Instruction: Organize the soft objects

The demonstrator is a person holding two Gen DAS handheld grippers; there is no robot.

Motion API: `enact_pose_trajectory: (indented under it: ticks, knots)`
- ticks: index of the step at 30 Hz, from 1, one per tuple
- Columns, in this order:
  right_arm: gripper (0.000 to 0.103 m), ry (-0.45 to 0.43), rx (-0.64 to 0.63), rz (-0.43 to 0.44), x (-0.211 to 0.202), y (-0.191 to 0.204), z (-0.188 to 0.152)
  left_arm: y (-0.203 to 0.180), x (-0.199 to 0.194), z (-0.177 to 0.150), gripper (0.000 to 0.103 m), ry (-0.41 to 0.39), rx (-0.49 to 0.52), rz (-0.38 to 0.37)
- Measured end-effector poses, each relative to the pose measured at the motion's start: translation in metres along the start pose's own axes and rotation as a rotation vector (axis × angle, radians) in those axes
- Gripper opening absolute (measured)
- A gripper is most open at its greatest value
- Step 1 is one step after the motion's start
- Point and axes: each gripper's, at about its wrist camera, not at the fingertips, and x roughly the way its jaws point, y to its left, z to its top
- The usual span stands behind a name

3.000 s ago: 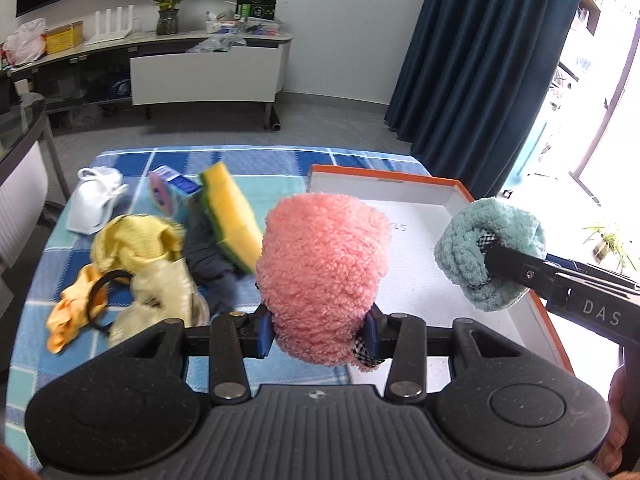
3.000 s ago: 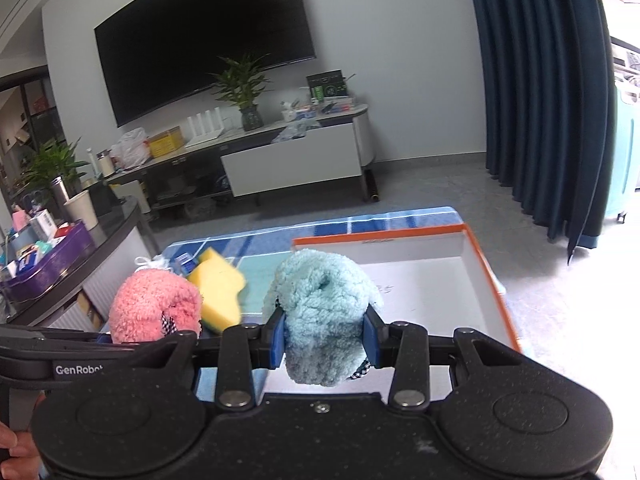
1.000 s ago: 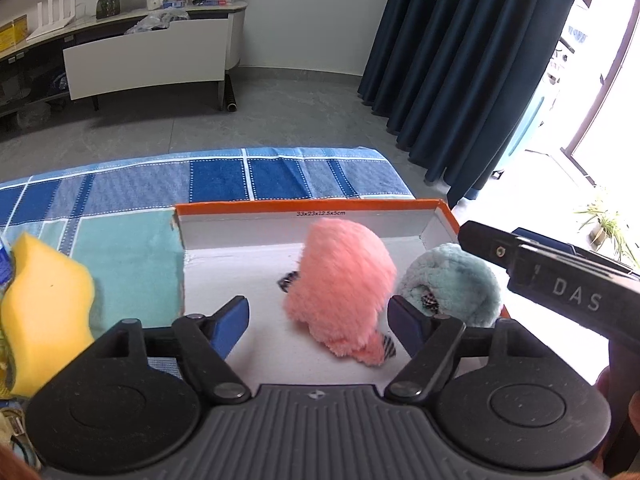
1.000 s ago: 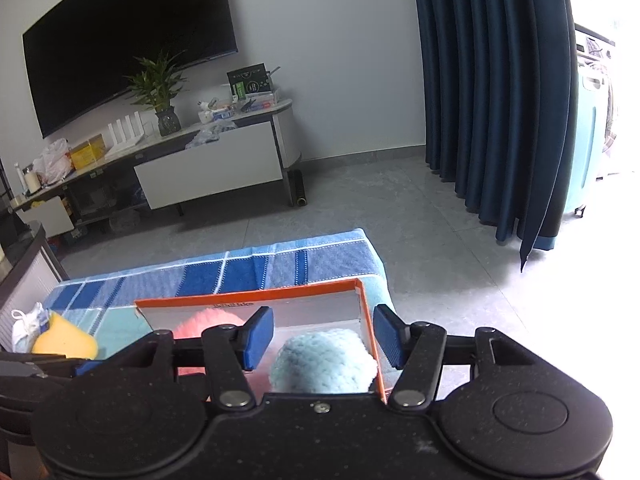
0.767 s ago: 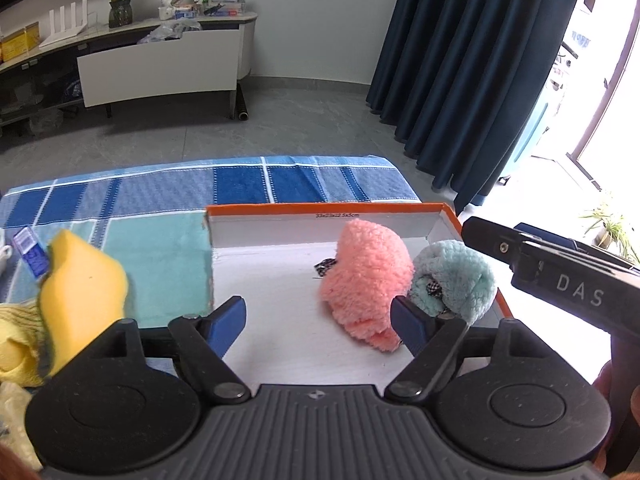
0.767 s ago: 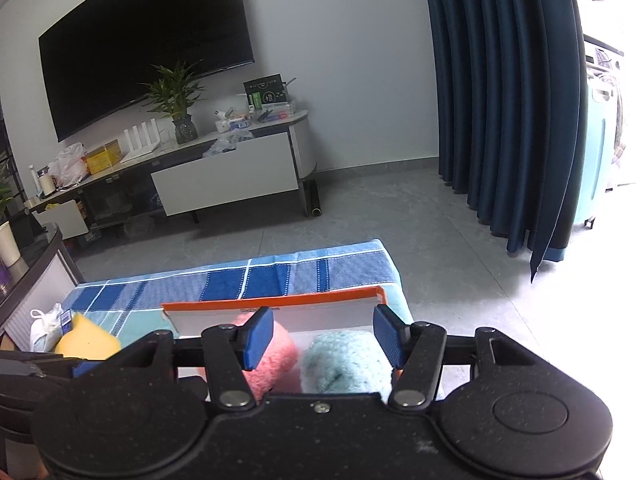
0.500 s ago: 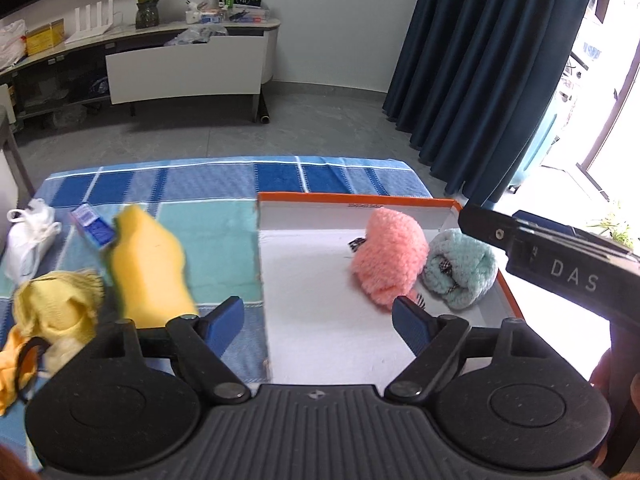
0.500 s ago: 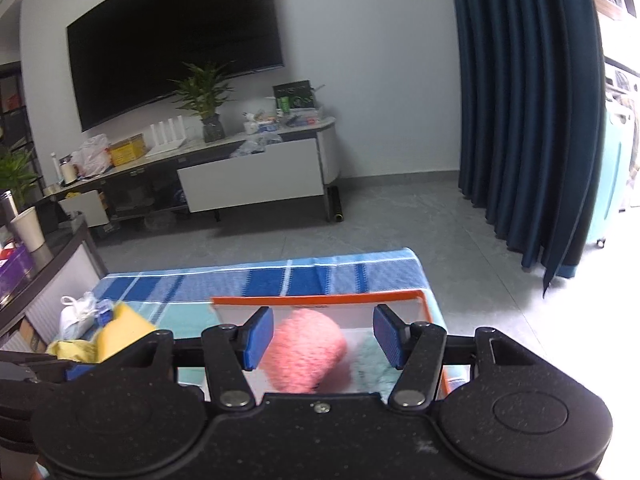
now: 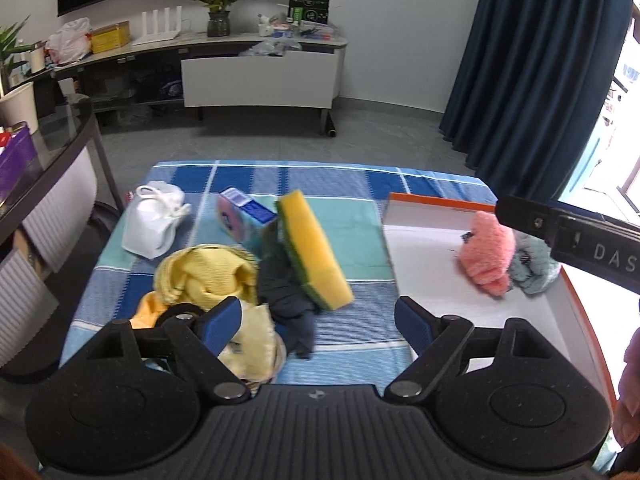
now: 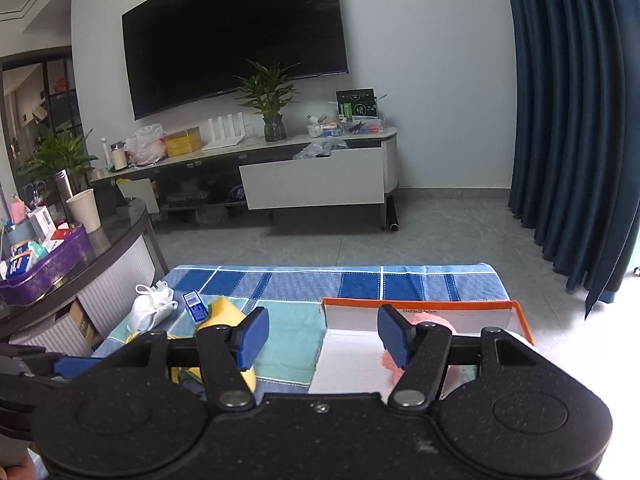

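Grippers both hang empty over the blue checked tablecloth point(image 9: 352, 184), jaws spread wide. The left gripper point(image 9: 318, 322) points at the heap of loose things at about 10 o'clock in its own view: a yellow cloth point(image 9: 208, 272), a dark cloth point(image 9: 286, 294) and a yellow sponge point(image 9: 314, 256) propped on edge against that dark cloth and a small blue carton point(image 9: 244, 216), which is probably why it stands tilted rather than flat. A white mask point(image 9: 154, 220) lies apart at 11 o'clock.

The right gripper point(image 10: 322, 338) hovers above the near edge of the orange-rimmed box point(image 9: 436, 202), at 3 o'clock from the heap. Inside, 2 fluffy pieces sit touching at the far right corner: a pink fluffy item point(image 9: 486, 254) and a teal fluffy item point(image 9: 530, 268), partly hidden behind the right gripper's black finger. Tucking them into that corner leaves the white floor free, so my guess is the heap's soft cloths go there next.
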Motion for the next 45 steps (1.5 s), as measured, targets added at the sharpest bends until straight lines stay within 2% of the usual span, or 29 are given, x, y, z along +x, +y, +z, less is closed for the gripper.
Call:
enact_pose_trajectory:
  ticks: [10,35,45]
  knots:
    - [0.073,0.044,-0.012,-0.006,0.015,0.015,-0.013,0.019,-0.003,-0.001,0.087,-0.021,-0.028,0.0]
    - [0.073,0.082,-0.098,0.06,0.038,0.066,-0.03,0.07,-0.004,-0.009,0.087,-0.014,-0.092,0.073]
    - [0.073,0.119,-0.134,0.09,0.052,0.08,-0.037,0.107,0.003,-0.013,0.09,0.007,-0.167,0.151]
